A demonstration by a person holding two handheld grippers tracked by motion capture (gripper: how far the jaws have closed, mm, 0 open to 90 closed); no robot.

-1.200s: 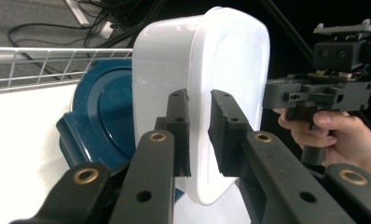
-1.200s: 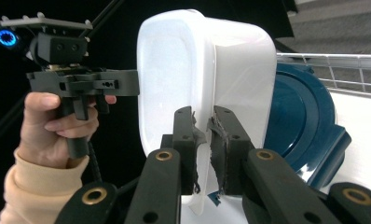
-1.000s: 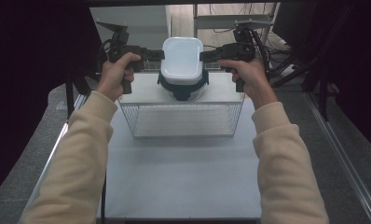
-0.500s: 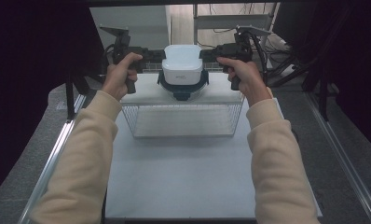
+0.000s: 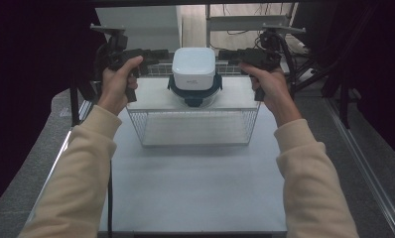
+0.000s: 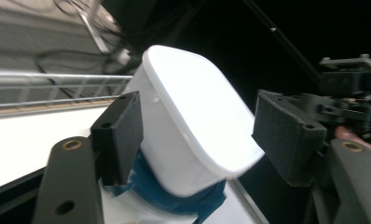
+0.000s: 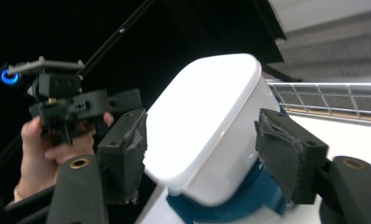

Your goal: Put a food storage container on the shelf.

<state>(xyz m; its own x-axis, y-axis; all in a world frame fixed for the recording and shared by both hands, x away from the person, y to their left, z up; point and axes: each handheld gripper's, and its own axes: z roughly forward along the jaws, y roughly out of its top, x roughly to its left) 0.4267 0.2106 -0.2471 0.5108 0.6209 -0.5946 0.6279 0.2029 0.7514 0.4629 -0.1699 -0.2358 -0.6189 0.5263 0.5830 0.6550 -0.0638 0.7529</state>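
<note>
As both grippers flank it, the white box (image 5: 193, 67) sits on the blue-rimmed bowl (image 5: 194, 91), up on the shelf (image 5: 151, 96) of the wire rack (image 5: 193, 128), and it looks placed. Left gripper (image 5: 162, 53) and right gripper (image 5: 224, 53) have just been opening; jaws now spread, box between them in each gripper view, pads seemingly off its sides. So the setting-down seems done, by my reading; what's left is backing both tools away.

Room to move: each gripper can draw straight outward along the shelf, free space on either side. Behind the stack runs a low wire rail (image 5: 158, 71), so no retreat that way. Front edge of the shelf is close to the bowl. Below, the table (image 5: 195, 188) offers plenty of landing space for the hands.
</note>
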